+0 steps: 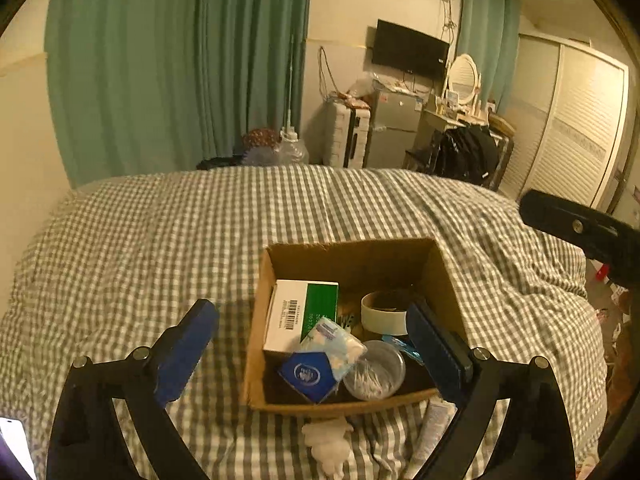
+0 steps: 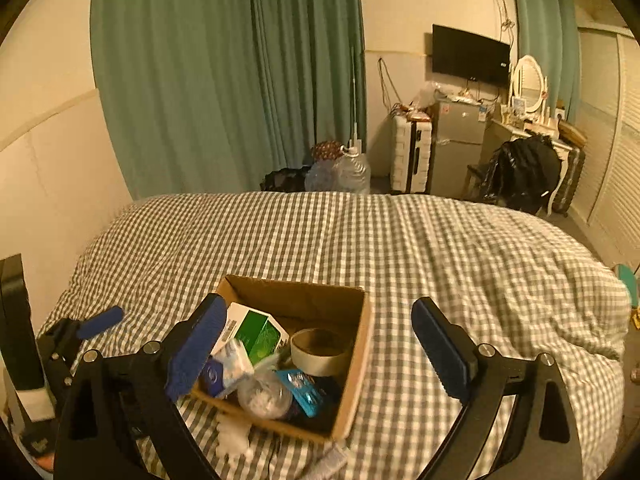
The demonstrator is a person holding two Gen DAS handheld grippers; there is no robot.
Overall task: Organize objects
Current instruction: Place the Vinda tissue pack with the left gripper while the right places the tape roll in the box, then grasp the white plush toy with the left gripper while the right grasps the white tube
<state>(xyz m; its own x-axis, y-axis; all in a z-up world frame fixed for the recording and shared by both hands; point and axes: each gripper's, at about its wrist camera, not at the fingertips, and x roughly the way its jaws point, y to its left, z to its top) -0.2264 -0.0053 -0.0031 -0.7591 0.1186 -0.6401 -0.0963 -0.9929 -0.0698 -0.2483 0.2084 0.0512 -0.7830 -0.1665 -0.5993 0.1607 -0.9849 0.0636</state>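
Observation:
An open cardboard box point(image 1: 440, 276) point(image 2: 360, 360) sits on the checked bed cover. Inside lie a white-and-green carton point(image 1: 300, 312) point(image 2: 256, 332), a tape roll point(image 1: 382, 312) point(image 2: 320, 350), a tissue pack point(image 1: 336, 344), a blue packet point(image 1: 308, 374), a clear round tub of cotton swabs point(image 1: 374, 372) point(image 2: 264, 398) and a blue blister pack point(image 2: 306, 392). My left gripper point(image 1: 311, 310) hangs open above the box, its fingers either side of it. My right gripper point(image 2: 320, 306) is open too, over the box's right half. A white crumpled thing point(image 1: 328, 444) and a tube point(image 1: 434, 424) lie on the cover in front of the box.
The checked bed cover point(image 1: 160, 240) point(image 2: 460, 264) spreads wide around the box. Beyond the bed stand green curtains point(image 1: 180, 60), a water jug point(image 2: 352, 172), a white suitcase point(image 2: 410, 156), a small fridge point(image 2: 456, 148) and a dressing table with mirror point(image 2: 528, 84). A lit screen point(image 1: 12, 444) shows at lower left.

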